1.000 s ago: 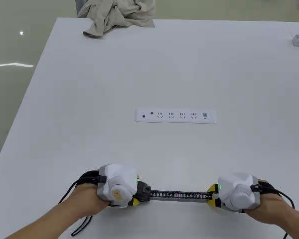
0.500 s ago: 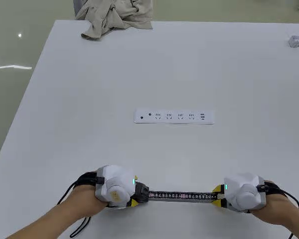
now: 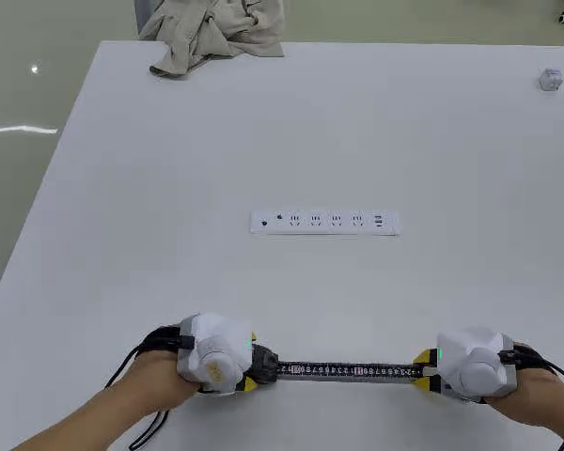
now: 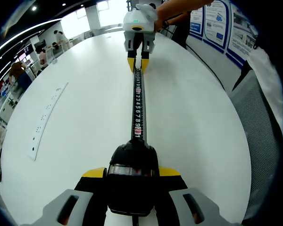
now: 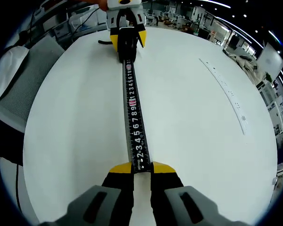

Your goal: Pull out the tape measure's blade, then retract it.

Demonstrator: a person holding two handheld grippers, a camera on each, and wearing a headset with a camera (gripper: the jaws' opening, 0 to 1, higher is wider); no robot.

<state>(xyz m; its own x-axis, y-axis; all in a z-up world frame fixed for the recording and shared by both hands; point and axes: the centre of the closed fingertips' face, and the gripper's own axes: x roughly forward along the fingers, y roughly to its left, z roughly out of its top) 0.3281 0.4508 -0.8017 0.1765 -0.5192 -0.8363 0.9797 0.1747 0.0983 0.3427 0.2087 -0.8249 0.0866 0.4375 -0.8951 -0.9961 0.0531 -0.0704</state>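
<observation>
White table, crumpled cloth far left, power strip mid. Tape measure at near edge, case clamped in my left gripper jaws. Blade stretched out rightward, its tip pinched in my right gripper jaws.

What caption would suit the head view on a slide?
Left gripper clamps the tape measure while right gripper holds its blade drawn out over a white table.

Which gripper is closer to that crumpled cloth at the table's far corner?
Left. The left gripper is on the same side as the cloth; the right gripper is farther across.
</observation>
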